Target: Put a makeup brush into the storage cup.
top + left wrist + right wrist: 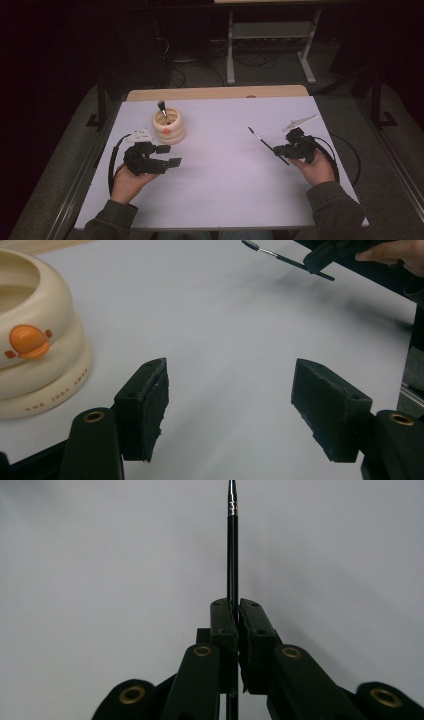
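Clamped in the right tool (283, 151), a brush (261, 139) is held above the worktop (225, 195); the cup (169, 127) is left to reach, the left tool (169, 155) kept apart.

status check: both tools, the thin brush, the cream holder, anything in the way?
Right tool shut on thin brush, held above the table. Left tool open, beside cream holder; a second brush stands inside. Path between looks clear.

Both grippers are matte black, the left gripper (170, 155) and the right gripper (276, 149) alike; brass-coloured rivets ring the jaw pivots; flat rectangular pads (150, 407) look roughened and chipped; a black cable (113, 162) loops from each; pale grey three-cornered plates sit on top; the sleeves (334, 205) are dark olive-grey with ribbed cuffs.
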{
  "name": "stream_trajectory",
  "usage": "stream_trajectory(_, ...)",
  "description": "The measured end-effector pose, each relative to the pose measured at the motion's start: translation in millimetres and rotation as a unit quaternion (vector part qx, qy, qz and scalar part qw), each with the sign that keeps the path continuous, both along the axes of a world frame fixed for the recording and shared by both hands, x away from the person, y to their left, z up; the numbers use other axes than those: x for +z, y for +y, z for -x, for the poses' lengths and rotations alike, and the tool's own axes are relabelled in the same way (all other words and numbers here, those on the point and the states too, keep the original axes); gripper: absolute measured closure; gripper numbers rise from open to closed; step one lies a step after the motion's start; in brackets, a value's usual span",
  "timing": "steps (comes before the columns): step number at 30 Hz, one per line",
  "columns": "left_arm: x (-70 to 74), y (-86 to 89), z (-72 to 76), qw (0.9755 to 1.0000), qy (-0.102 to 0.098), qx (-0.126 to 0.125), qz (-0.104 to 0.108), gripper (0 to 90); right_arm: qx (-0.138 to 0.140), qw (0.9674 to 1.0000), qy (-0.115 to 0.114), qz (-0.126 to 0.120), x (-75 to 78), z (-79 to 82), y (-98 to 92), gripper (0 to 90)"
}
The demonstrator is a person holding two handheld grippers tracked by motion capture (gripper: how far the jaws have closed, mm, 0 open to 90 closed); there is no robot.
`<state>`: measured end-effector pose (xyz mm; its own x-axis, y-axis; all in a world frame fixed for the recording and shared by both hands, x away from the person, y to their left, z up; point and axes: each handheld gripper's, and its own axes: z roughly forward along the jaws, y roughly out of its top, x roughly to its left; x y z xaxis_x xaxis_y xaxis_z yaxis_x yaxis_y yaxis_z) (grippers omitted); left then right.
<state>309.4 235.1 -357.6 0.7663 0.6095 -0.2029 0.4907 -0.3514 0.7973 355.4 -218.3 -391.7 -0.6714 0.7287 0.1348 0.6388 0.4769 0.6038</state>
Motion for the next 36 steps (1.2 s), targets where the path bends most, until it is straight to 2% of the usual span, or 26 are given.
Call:
stream_trajectory(12,6.4,-14.3,-2.3,0.9999,0.004,-0.014,-0.004,31.3,0.03,0.9983,-0.028,-0.041,18.7,17.1,14.8,85.2)
stream_trajectory(15,7.3,-18.6,-3.0,0.9998,0.007,-0.02,0.002,31.4,0.042,0.9974,-0.033,-0.048,23.6,20.4,21.0,85.2)
stream_trajectory(18,7.5,-23.5,-1.7,0.9996,0.012,-0.027,0.0,32.2,0.057,0.9961,-0.042,-0.052,28.4,24.6,28.6,85.1)
stream_trajectory(19,7.6,-24.7,-1.7,0.9995,0.008,-0.03,-0.002,32.6,0.061,0.9957,-0.043,-0.055,30.6,26.3,31.3,85.2)
stream_trajectory(24,8.5,-30.3,-1.1,0.9992,0.011,-0.038,0.001,33.7,0.084,0.9923,-0.06,-0.069,41.9,33.3,45.0,85.1)
stream_trajectory(25,8.5,-31.8,-1.1,0.9991,0.012,-0.041,0.003,34.3,0.099,0.9902,-0.073,-0.067,42.6,33.1,47.1,85.1)
stream_trajectory(29,8.6,-37.5,0.1,0.9984,0.018,-0.053,0.004,38.5,0.117,0.9869,-0.081,-0.076,49.0,39.0,59.9,85.1)
stream_trajectory(30,8.8,-37.5,-0.7,0.998,0.014,-0.061,0.0,39.8,0.12,0.9866,-0.077,-0.08,50.8,41.1,63.7,85.1)
stream_trajectory(36,8.7,-41.0,-0.2,0.997,0.022,-0.073,0.015,45.0,0.147,0.9809,-0.079,-0.099,56.8,47.8,84.2,85.1)
